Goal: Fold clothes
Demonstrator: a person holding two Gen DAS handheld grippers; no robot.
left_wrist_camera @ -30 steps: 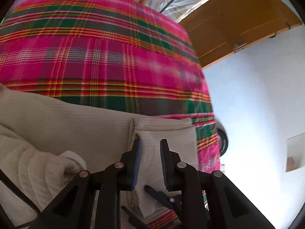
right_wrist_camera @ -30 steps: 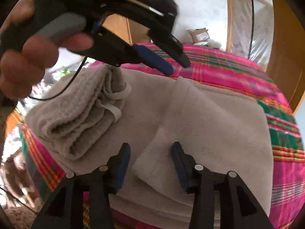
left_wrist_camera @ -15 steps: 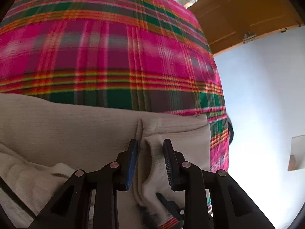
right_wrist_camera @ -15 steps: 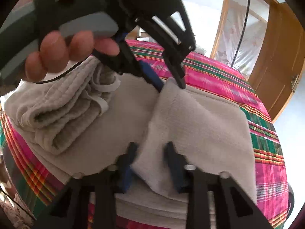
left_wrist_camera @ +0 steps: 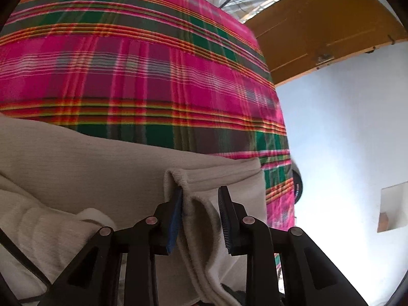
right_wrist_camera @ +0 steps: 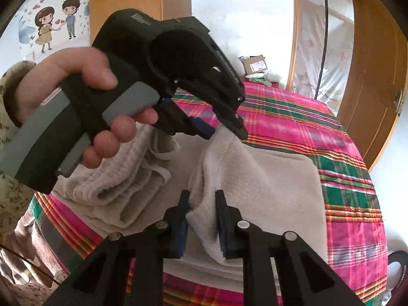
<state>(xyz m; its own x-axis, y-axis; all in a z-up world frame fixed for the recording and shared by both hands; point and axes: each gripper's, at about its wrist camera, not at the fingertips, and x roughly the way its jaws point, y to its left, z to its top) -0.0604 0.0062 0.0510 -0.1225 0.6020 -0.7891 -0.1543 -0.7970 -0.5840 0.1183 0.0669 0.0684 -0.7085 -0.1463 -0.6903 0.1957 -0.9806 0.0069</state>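
Observation:
A cream knitted garment lies on a pink and green plaid cloth. My left gripper, held in a person's hand, pinches the far end of a folded flap's edge; its jaws are closing on the fabric. My right gripper grips the near end of the same edge, jaws closing with the cloth between the pads. The edge stands up as a ridge between the two grippers. A bunched, rolled part of the garment lies to the left.
A wooden door stands beyond the plaid cloth on the right. A cardboard box sits at the far end. A dark round object shows at the cloth's right edge. A floral sleeve is at the left.
My right gripper's jaws went from wide apart to closed on the flap's near edge and rose a little. The left gripper took the far end, and the edge lifted off the garment.

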